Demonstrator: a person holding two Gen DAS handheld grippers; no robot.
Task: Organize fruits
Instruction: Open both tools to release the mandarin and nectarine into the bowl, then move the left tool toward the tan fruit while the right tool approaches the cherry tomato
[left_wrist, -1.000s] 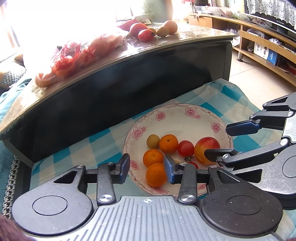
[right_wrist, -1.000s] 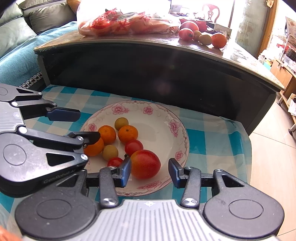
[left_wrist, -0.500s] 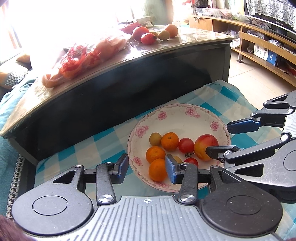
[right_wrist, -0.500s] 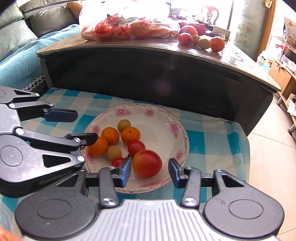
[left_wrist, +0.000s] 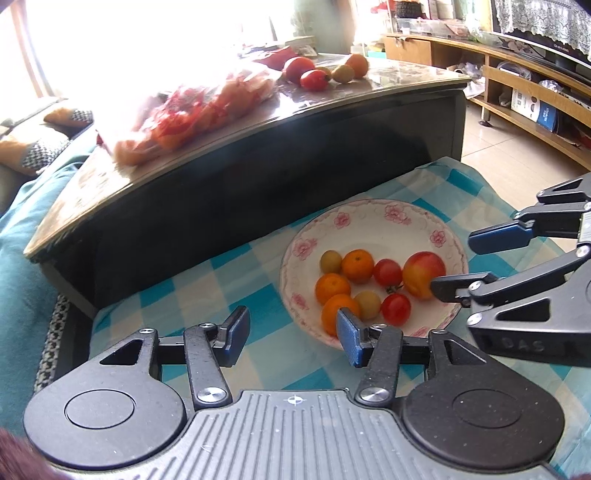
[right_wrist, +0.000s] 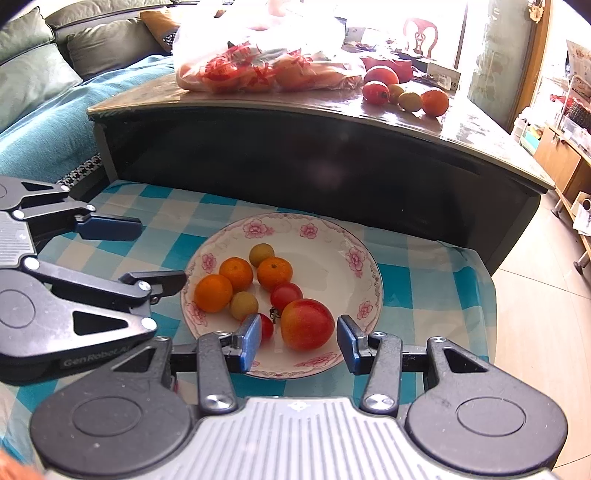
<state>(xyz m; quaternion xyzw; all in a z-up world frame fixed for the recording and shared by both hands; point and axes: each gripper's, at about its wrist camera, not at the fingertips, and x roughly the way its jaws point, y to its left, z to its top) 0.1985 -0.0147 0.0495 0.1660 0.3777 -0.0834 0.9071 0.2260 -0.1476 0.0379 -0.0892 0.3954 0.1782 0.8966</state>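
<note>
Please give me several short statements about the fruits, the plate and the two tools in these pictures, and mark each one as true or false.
1. The plate holds three oranges. True.
2. The left tool grips an orange. False: its jaws are opening with nothing between them.
3. The big red-yellow fruit lies on the plate, in front of the right tool. True.
4. The plate is plain white. False: pink flowers ring its rim.
5. The dark table has no fruit on it. False: several loose fruits and a bag of fruit lie there.
</note>
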